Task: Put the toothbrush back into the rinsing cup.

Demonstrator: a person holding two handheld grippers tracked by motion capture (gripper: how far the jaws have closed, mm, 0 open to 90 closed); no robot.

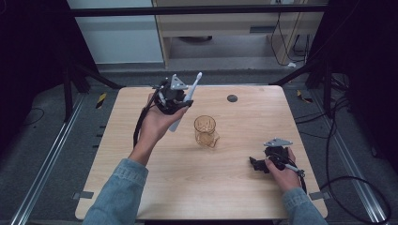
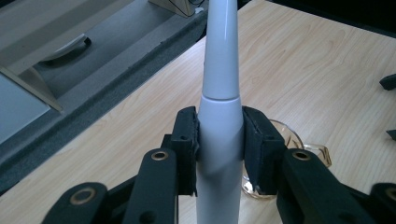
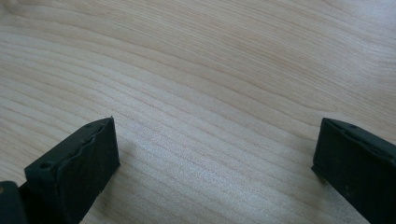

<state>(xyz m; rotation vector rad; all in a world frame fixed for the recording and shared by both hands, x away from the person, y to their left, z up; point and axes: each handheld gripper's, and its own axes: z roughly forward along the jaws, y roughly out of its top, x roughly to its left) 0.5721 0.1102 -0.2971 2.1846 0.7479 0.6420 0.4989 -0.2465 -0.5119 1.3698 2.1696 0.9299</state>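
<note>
White plastic, smooth and tapering: the electric toothbrush (image 2: 219,93) stood clamped between the two black pads of the left gripper (image 2: 219,144), which pressed on its thicker handle just below the seam where the narrow neck began. In the high view the toothbrush (image 1: 187,99) slanted, its thin end pointing up and away toward the far edge of the table (image 1: 244,187), its thick end hanging below the left gripper (image 1: 174,96), held above the far-left part of the tabletop. The handle end was near the cup but clear of it.

Amber glass cup (image 1: 205,131) stood upright near the table's middle, just right of the toothbrush's lower end. In the left gripper view its rim (image 2: 299,144) showed behind the right pad.

Right gripper (image 1: 259,164) lay low at the near-right part of the table, well apart from the cup. In the right gripper view its jaws stood wide apart with bare wood grain (image 3: 210,93) between them.

A small dark round disc (image 1: 232,98) sat in the tabletop toward the far edge. Denim sleeves (image 1: 117,192) on both forearms.
</note>
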